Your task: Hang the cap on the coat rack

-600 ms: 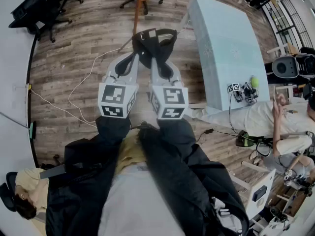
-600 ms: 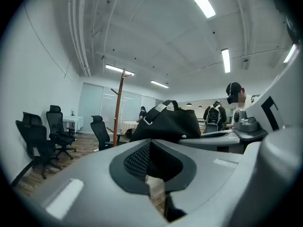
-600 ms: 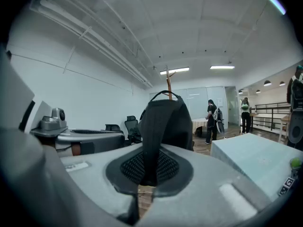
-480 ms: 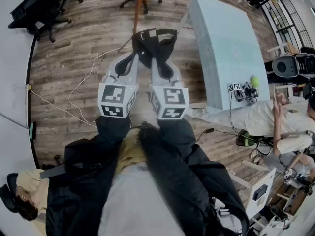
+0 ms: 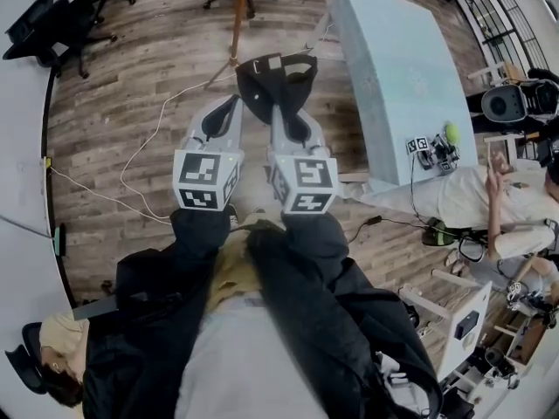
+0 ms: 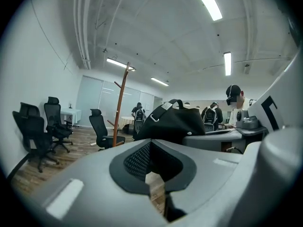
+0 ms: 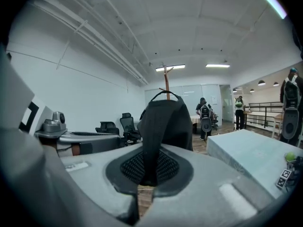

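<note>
A black cap (image 5: 278, 78) hangs from my right gripper (image 5: 279, 112), which is shut on a fold of its fabric. In the right gripper view the cap (image 7: 163, 122) rises straight out of the pinched pads and hides most of what lies ahead. My left gripper (image 5: 229, 110) is close beside it on the left, shut, with nothing between its pads (image 6: 137, 162). From there the cap (image 6: 177, 122) shows to the right. The wooden coat rack (image 5: 239, 11) stands ahead on the floor. It is upright with side pegs (image 6: 120, 103), and its top (image 7: 165, 74) peeks over the cap.
A long pale blue table (image 5: 393, 68) runs along the right, with a small marked device and a green ball (image 5: 451, 133) near its end. Black office chairs (image 5: 61, 16) stand at the left and far back. A cable (image 5: 131, 160) trails over the wooden floor. People stand at the right.
Both grippers and the cap keep the same pose. The floor, table and rack base have shifted slightly in the head view.
</note>
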Action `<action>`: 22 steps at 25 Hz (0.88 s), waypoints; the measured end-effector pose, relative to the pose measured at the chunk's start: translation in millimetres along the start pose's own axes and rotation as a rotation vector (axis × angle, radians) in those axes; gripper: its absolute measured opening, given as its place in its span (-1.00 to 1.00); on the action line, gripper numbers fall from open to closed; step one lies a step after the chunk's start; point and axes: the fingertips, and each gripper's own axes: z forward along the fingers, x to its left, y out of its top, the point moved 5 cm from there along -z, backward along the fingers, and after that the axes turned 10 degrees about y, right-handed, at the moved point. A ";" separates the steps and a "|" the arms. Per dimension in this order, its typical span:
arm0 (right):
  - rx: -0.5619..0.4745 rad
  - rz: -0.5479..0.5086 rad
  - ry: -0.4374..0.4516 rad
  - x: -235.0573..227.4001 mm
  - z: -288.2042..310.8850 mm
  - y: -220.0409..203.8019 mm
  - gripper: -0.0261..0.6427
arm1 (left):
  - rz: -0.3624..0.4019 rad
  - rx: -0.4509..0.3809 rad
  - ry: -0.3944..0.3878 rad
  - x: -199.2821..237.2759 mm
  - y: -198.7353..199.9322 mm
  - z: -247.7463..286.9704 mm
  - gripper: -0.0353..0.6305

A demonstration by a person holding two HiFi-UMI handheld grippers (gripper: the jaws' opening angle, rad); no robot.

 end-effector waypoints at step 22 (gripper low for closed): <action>-0.008 0.017 0.089 -48.0 128.6 23.6 -0.90 | 0.021 -0.002 0.112 70.1 22.8 104.2 -0.90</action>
